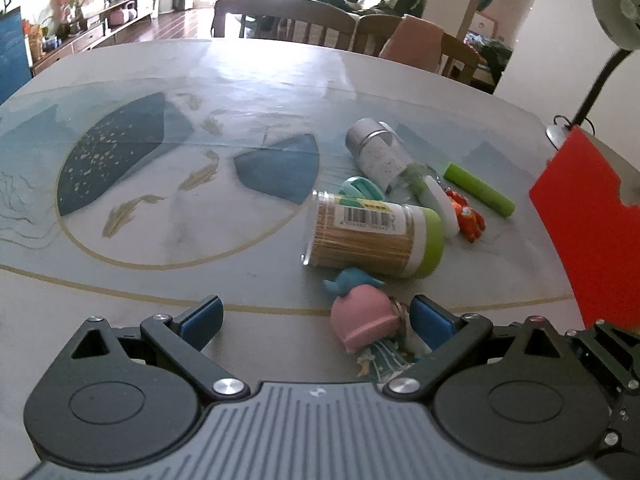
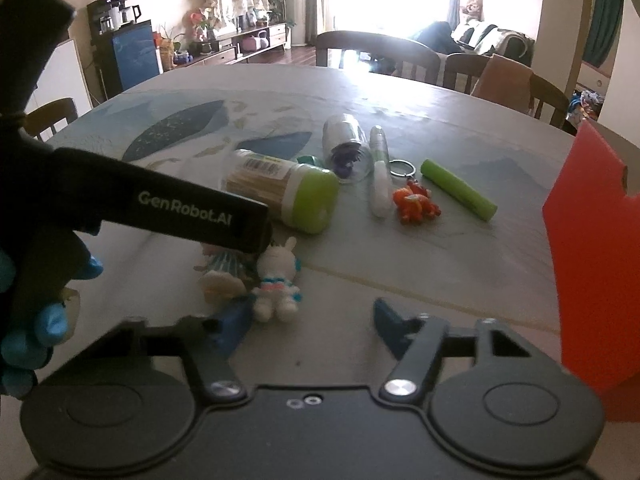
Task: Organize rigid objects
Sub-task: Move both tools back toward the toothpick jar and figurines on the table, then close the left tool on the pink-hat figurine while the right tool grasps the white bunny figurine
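Observation:
My left gripper (image 1: 316, 318) is open, and a doll with a pink hat (image 1: 366, 326) lies between its blue pads, close to the right one. Beyond lie a toothpick jar with a green lid (image 1: 372, 236), a glass jar (image 1: 380, 152), a green tube (image 1: 480, 189) and an orange figure keychain (image 1: 466, 216). My right gripper (image 2: 310, 322) is open, low over the table. A white rabbit figure (image 2: 276, 280) lies just ahead of its left pad. The doll (image 2: 222, 274) shows beside the rabbit, partly hidden by the left gripper's body (image 2: 168, 204).
A red box (image 1: 592, 232) stands at the table's right edge and also shows in the right wrist view (image 2: 600, 264). A white pen (image 2: 379, 172) and teal scissors (image 1: 360, 190) lie in the pile. A desk lamp (image 1: 600, 64) stands far right. Chairs (image 2: 380, 54) line the far edge.

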